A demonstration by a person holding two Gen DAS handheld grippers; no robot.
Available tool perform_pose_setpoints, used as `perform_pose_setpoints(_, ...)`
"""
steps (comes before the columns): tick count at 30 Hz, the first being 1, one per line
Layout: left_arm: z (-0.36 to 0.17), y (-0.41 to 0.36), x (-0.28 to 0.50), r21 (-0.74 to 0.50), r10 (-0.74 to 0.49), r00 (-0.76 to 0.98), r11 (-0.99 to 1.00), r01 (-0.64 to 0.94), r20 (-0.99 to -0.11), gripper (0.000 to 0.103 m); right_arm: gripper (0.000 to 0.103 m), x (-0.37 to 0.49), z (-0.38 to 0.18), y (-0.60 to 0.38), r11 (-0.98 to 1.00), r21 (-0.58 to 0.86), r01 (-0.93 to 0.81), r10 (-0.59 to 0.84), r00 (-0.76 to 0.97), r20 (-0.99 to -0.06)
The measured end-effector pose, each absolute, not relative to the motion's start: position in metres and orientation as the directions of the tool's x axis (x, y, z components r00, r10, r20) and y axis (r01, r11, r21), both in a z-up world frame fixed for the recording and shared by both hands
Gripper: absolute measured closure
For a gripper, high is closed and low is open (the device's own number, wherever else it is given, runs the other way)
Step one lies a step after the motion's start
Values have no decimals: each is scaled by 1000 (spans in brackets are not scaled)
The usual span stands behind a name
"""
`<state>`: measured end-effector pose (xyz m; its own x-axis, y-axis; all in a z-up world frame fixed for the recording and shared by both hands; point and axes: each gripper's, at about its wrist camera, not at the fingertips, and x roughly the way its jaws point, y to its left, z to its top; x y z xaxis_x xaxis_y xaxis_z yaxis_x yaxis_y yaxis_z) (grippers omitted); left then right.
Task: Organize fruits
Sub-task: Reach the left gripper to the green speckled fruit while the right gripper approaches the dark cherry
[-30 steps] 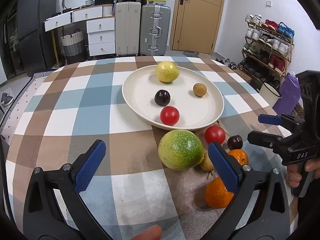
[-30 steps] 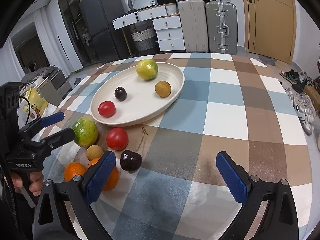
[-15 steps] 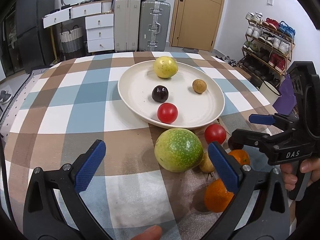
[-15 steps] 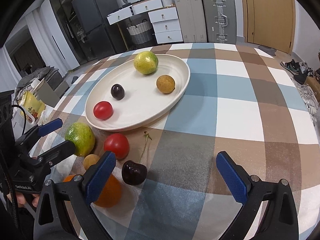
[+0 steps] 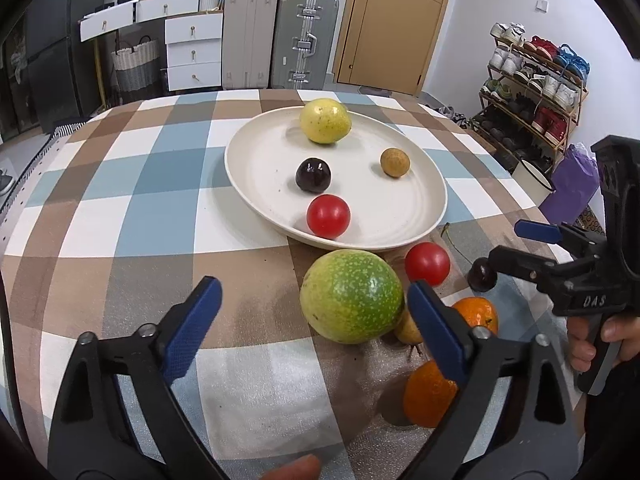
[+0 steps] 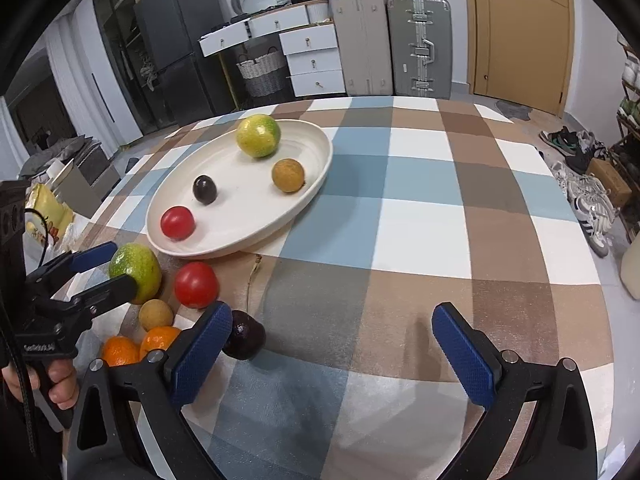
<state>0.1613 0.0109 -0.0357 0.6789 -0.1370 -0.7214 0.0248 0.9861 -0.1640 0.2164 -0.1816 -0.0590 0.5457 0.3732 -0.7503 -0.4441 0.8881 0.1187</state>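
Observation:
A white plate [image 5: 260, 152] [image 6: 316, 168] holds a yellow-green fruit [image 5: 325, 121], a dark cherry [image 5: 313, 176], a brown longan [image 5: 395, 162] and a red tomato [image 5: 328, 216]. On the cloth in front of it lie a large green fruit [image 5: 351, 296] [image 6: 136, 267], a red tomato [image 5: 427, 263] [image 6: 196, 285], a dark cherry [image 5: 482, 276] [image 6: 245, 335], a longan [image 6: 156, 314] and two oranges [image 5: 430, 396] [image 6: 120, 351]. My left gripper [image 5: 314, 328] is open, its jaws to either side of the green fruit's near face. My right gripper [image 6: 332, 354] is open, its left finger beside the dark cherry.
The table has a checked cloth [image 6: 420, 216]. Beyond it stand suitcases [image 5: 306, 40], white drawers [image 5: 192, 52], a door and a shoe rack [image 5: 532, 92]. The right gripper's body [image 5: 580, 280] shows at the right of the left wrist view.
Both grippers have moved forward and lower toward the loose fruits. The green fruit now sits nearer between the left jaws, the dark cherry by the right gripper's left finger. Both stayed open.

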Motion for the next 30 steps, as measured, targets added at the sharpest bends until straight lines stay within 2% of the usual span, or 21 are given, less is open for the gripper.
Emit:
perform_pose_setpoints(4,-35,11,160,-192,-172,679,980,47,-713,21,1,210,-63,-169,863,106,-493,393,525,-755)
perform_pose_setpoints(8,-35,7,159,-208,-212,677,974,89,-705,37,2,204,-66,-160,848,79,-524,392,520,-759)
perform_pose_setpoints(11,-35,3,158,-228,-250,667,966,123,-702,50,8,203,-65,-160,840,84,-537,405,515,-756)
perform_pose_setpoints(15,-34,0,157,-228,-255,667,965,130,-699,51,23,203,-64,-161,815,132,-563,454,480,-751)
perform_pose_setpoints(20,-31,1,152,-235,-264,686,962,138,-678,51,34,202,-65,-160,795,176,-581,492,447,-747)
perform_pose_setpoints(22,-30,0,152,-229,-263,686,963,142,-679,51,43,201,-63,-161,785,192,-588,510,439,-740)
perform_pose_setpoints(30,-30,4,151,-236,-261,689,963,133,-676,51,57,199,-65,-162,751,245,-613,557,390,-733)
